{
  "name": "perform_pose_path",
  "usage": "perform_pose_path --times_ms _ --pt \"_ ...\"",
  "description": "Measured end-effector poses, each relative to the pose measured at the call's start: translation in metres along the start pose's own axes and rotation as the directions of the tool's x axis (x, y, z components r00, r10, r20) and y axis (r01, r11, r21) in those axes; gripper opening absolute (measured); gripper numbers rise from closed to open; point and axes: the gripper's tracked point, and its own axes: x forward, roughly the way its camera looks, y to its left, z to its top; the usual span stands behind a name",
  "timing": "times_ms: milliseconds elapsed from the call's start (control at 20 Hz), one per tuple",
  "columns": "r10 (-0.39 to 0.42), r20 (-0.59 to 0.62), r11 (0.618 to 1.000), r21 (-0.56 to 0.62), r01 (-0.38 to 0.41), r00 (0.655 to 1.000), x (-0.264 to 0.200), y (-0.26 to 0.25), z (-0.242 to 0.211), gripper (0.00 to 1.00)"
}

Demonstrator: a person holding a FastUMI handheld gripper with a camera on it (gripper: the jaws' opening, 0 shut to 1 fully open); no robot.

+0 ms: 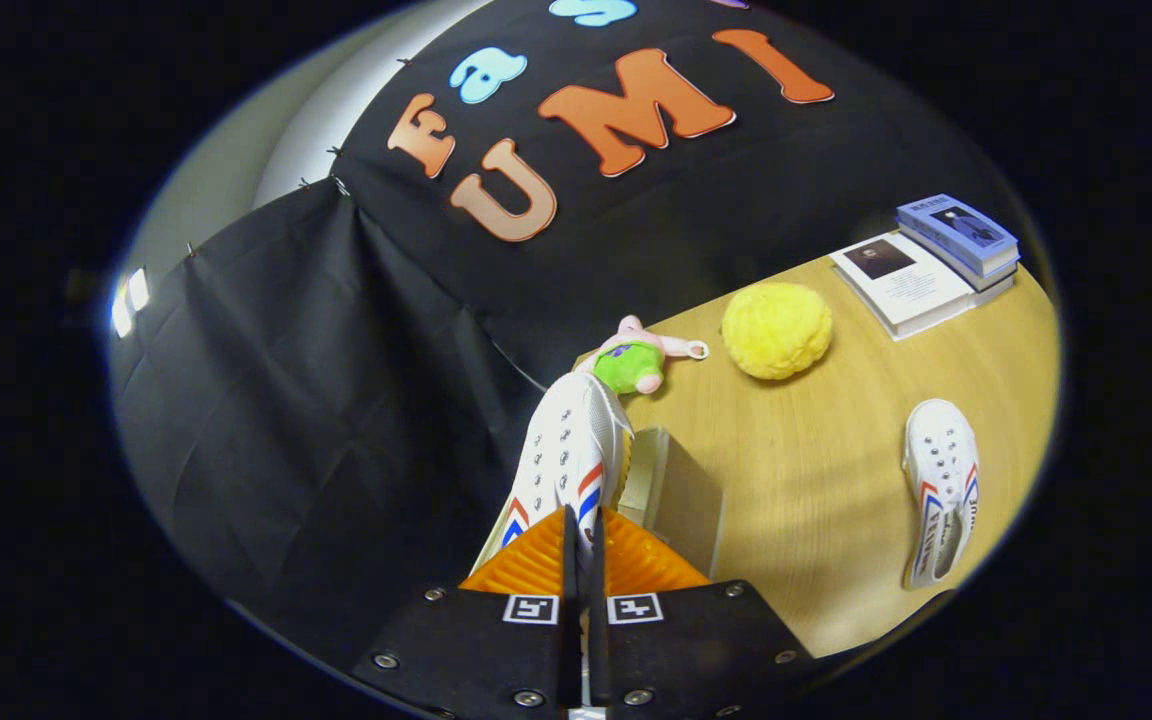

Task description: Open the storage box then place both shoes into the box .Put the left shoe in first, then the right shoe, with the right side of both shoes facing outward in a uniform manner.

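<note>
The heel of the held shoe (566, 455) is hidden behind the gripper (584, 540), whose fingers are pressed nearly together on it, lifting it toe-forward above the table's (816, 480) edge. The storage box (676, 490), partly hidden, sits just right of it. The other shoe (939, 490) lies near the table's right edge.
</note>
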Motion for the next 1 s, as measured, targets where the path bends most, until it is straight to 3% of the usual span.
perform_pose_path --times_ms 300,600,900,1000 --pt "-0.005 -0.072 0.995 -0.095 -0.002 0.997 0.042 0.018 -0.033 0.03" --pt "-0.1 -0.117 0.972 -0.225 0.072 0.988 0.069 -0.002 -0.056 0.05" --pt "-0.01 -0.066 0.985 -0.172 -0.002 0.998 0.047 0.01 -0.041 0.33" --pt "-0.016 -0.023 0.98 -0.197 0.012 1.0 0.03 0.004 -0.031 0.48"
